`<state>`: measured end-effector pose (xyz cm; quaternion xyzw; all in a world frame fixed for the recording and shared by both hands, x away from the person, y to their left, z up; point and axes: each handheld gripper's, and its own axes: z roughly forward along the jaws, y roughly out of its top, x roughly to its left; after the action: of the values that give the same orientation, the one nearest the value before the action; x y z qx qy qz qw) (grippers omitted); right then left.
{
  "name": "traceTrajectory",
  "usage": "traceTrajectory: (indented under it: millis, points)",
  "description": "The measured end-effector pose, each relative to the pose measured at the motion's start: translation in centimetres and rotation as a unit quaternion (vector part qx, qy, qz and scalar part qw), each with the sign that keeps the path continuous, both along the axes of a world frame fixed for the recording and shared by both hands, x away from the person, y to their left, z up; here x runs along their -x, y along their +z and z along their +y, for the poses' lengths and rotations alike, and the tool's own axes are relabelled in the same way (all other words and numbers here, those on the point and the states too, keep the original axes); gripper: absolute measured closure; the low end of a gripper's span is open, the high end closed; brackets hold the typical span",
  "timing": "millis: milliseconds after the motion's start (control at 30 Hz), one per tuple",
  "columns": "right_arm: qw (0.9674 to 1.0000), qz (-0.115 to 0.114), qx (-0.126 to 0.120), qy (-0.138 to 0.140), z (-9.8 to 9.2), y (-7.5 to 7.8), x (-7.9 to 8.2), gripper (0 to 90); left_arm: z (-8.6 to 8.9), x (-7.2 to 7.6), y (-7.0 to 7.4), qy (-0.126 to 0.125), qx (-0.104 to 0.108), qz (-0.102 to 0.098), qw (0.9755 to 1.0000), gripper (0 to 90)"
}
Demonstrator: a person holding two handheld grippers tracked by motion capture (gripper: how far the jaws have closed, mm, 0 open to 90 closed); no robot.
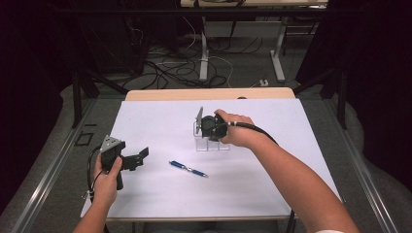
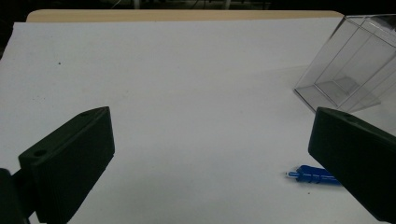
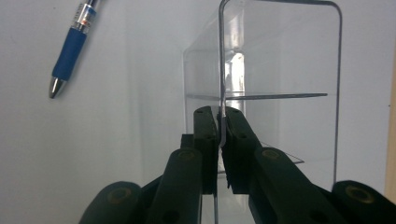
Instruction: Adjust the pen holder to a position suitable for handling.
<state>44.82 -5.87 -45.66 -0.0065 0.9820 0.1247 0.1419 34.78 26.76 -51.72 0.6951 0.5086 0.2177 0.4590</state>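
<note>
Right gripper (image 3: 219, 140) clamps one wall of the clear acrylic box (image 3: 280, 70) mid-table. Left gripper (image 1: 138, 158), jaws apart and empty, is nearer the blue pen (image 1: 188, 169), lying lengthwise to its right.

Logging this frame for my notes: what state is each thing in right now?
Left gripper: open, holding nothing.
Right gripper: shut on one wall of the clear box.
Clear box: empty, tilted.
Blue pen: lying flat on the white table, untouched.

Bright tabletop, dark surround, soft focus
</note>
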Motion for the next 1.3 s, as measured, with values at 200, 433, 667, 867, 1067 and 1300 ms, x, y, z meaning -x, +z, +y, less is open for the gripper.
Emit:
traceTrajectory:
  millis: [200,433,667,867,1067,1300]
  points:
    - [0.9999,-0.008,-0.008,-0.005,0.0,-0.1,-0.2,80.1,0.0,0.0,0.0,0.000,0.000,0.000,1.0000,0.4]
    - [0.9995,-0.017,-0.022,-0.017,-0.1,-0.3,-0.1,71.9,0.0,0.0,0.0,0.002,0.003,0.001,1.0000,0.4]
    - [0.9979,-0.036,-0.045,-0.029,-0.4,0.3,0.2,58.6,0.0,0.0,0.0,0.003,0.005,0.002,1.0000,0.3]
    - [0.9961,-0.056,-0.056,-0.039,-0.6,0.8,0.4,50.8,0.1,0.0,0.0,0.003,0.006,0.002,1.0000,0.3]
    - [0.9912,-0.089,-0.081,-0.055,-0.9,1.5,1.2,43.9,0.1,0.0,0.0,0.004,0.007,0.001,1.0000,0.3]
    - [0.9840,-0.081,-0.126,-0.097,-1.3,2.3,2.4,38.7,0.0,0.0,0.0,0.003,0.006,0.003,1.0000,0.3]
